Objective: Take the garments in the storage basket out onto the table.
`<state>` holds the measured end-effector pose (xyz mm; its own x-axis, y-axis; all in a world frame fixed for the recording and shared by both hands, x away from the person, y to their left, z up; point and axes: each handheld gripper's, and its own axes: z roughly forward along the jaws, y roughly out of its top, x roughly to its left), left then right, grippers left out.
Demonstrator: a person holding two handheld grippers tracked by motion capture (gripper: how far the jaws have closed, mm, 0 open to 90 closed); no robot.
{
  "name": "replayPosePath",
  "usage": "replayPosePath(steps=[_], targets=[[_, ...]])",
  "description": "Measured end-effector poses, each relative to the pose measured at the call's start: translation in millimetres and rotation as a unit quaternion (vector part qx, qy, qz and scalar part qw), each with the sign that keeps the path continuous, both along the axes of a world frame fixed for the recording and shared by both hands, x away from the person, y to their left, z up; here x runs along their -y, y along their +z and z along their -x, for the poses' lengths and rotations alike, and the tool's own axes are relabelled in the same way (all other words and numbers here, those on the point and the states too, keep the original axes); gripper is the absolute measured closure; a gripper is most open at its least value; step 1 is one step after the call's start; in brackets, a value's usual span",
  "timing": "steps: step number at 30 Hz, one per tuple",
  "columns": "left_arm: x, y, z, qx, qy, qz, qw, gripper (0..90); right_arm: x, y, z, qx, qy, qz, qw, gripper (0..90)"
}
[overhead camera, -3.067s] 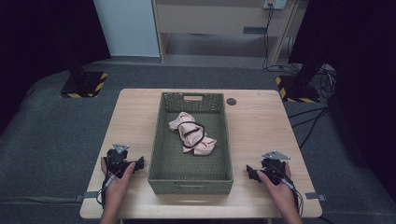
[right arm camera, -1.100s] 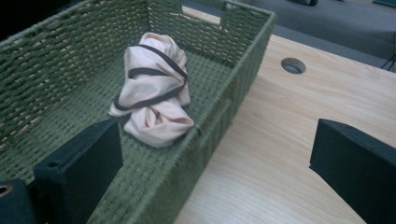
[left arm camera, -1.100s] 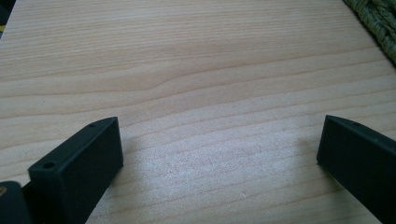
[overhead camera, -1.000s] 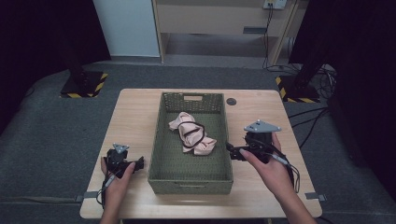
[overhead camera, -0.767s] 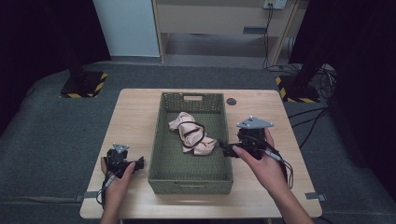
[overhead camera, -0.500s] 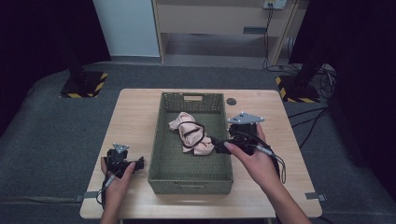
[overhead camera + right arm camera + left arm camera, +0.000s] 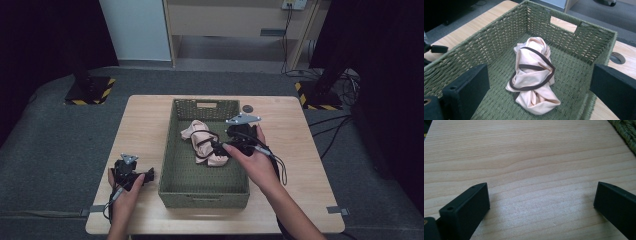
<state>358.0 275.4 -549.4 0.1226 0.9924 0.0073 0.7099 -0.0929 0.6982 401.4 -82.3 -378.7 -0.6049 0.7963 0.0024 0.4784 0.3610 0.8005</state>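
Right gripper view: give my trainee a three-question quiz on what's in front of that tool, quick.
1. True or false: the right tool is shut on the cloth.
2. Where does the cloth lie? A) on the bare table B) inside the green basket C) on the floor
3. Fill in: the left tool sits open over the bare wooden ____.

Key: 1 false, its jaws stand wide apart, short of the cloth. 2 B. 3 table.

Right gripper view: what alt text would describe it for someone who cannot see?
A crumpled pink cloth with dark trim lies in a green woven basket, apart from the open right gripper whose two black jaws frame it. The basket stands on a wooden table.
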Motion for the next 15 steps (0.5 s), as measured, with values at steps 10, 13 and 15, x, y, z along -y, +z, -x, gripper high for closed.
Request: replayPosePath(steps=[10,13,15], targets=[[0.0,0.0,0.0,0.000,0.000,0.000,1.0000,0.0,-14.9,-13.6,-13.5,-0.008,0.003,0.000,1.0000,2.6],[0.0,0.0,0.0,0.000,0.000,0.000,1.0000,0.0,-18.2,-17.1,-17.0,-0.011,0.004,-0.002,0.9999,2.5],[0.0,0.0,0.0,0.000,0.000,0.000,1.0000,0.0,-21.2,-20.6,-20.4,-0.014,0.004,0.000,0.9999,2.5]])
